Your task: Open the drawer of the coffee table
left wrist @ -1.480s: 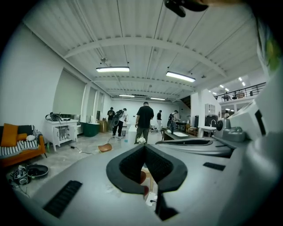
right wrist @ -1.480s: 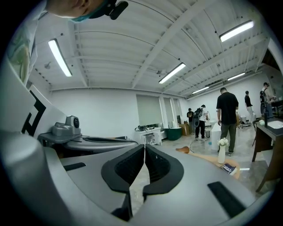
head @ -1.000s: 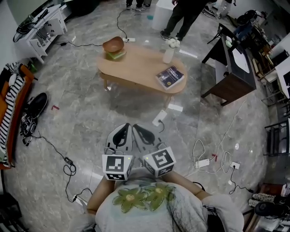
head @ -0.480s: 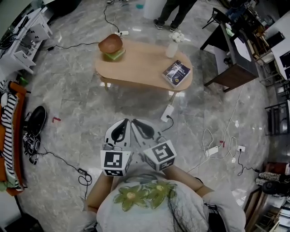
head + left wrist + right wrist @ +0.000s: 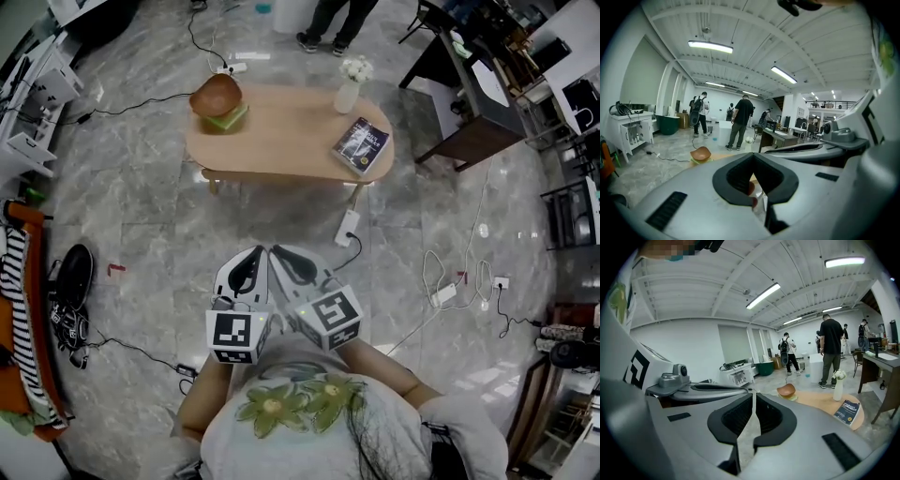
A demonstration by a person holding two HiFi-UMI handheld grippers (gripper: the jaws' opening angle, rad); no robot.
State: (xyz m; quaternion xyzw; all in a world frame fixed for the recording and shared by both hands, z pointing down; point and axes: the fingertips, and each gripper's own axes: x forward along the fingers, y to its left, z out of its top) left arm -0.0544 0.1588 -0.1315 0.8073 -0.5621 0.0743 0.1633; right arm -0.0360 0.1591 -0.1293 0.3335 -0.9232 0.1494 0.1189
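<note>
Table (image 5: 281,136): oval, wood, far across the floor (image 5: 150,216), well apart from both claws; drawer not discernible | on top: brown bowl (image 5: 215,95) at left end, vase (image 5: 348,94) at far edge, book (image 5: 362,145) at right end | left claw (image 5: 257,253): clenched, empty | right claw (image 5: 278,253): clenched, empty, just beside the left, both held near the person's chest

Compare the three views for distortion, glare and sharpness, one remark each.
Head view: fisheye bends the room's edges, and the glossy floor shows pale glare near the coffee table. Left gripper view: black vignette corners, ceiling light blown white. Right gripper view: same vignette, the right gripper looms soft, the book is sharp.
</note>
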